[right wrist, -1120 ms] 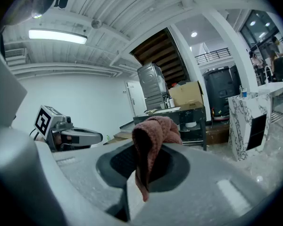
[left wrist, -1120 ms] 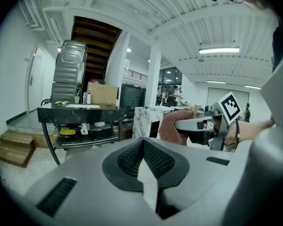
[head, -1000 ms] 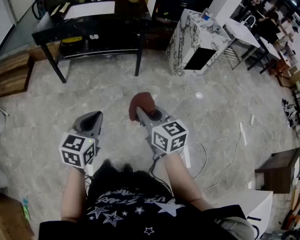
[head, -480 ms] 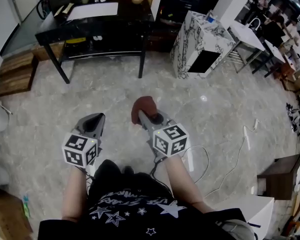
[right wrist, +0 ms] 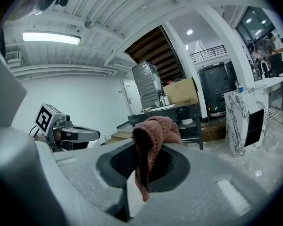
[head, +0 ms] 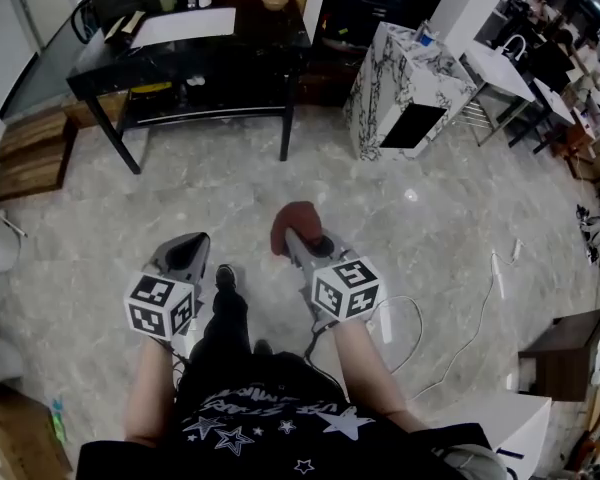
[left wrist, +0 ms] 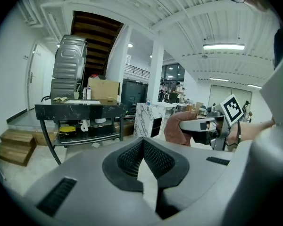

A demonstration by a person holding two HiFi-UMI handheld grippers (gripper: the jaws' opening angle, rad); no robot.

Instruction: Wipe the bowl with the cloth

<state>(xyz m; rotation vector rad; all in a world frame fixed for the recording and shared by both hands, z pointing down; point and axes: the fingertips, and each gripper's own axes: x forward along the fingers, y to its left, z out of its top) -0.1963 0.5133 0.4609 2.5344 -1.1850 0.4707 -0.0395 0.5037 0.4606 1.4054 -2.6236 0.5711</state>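
Observation:
My right gripper (head: 293, 238) is shut on a crumpled reddish-brown cloth (head: 296, 219), held above the floor in front of the person. The cloth (right wrist: 153, 134) sticks up from between the closed jaws in the right gripper view. My left gripper (head: 187, 245) hangs beside it to the left, shut with nothing in it; its pads (left wrist: 132, 160) meet. A small tan bowl-like thing (head: 274, 1) sits on the far end of the black table (head: 242, 45), well away from both grippers.
A marble-patterned cabinet (head: 408, 90) stands right of the table. Wooden steps (head: 30, 146) lie at the left. A white cable (head: 467, 320) trails over the grey floor at the right. The person's foot (head: 225, 278) is between the grippers.
The table and cabinet have drawn a little nearer in the head view. A foot has stepped forward between the grippers. Both grippers keep their hold and spacing.

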